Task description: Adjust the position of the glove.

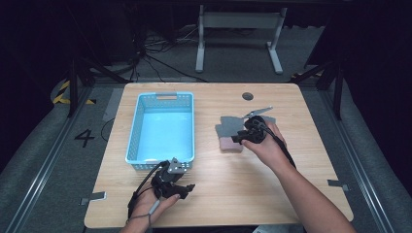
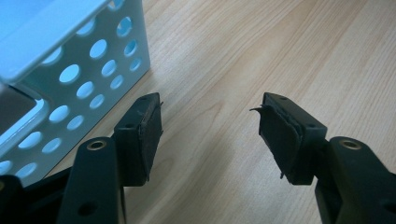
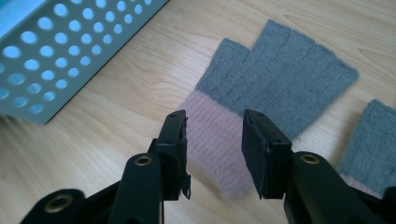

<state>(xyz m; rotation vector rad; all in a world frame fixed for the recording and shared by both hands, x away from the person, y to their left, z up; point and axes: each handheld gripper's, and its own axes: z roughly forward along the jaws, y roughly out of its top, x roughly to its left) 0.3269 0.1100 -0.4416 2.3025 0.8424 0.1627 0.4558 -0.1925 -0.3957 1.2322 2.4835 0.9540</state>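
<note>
A grey fingerless glove (image 3: 280, 79) with a pink cuff (image 3: 210, 140) lies flat on the wooden table, right of centre (image 1: 227, 125). A second glove of the same kind (image 3: 373, 135) lies beside it, partly out of frame. My right gripper (image 3: 215, 119) is open, its jaws standing to either side of the first glove's pink cuff with a moderate gap; from above it (image 1: 238, 137) hovers over the gloves. My left gripper (image 2: 212, 105) is open wide over bare wood, nothing between its jaws, near the front right corner of the blue basket (image 1: 187, 182).
The light blue perforated basket (image 1: 133, 141) stands left of centre, its inside bare; its wall shows close by (image 2: 93, 51) and farther off (image 3: 56, 60). A round cable hole (image 1: 248, 96) sits at the table's far edge. Bare wood lies between basket and gloves.
</note>
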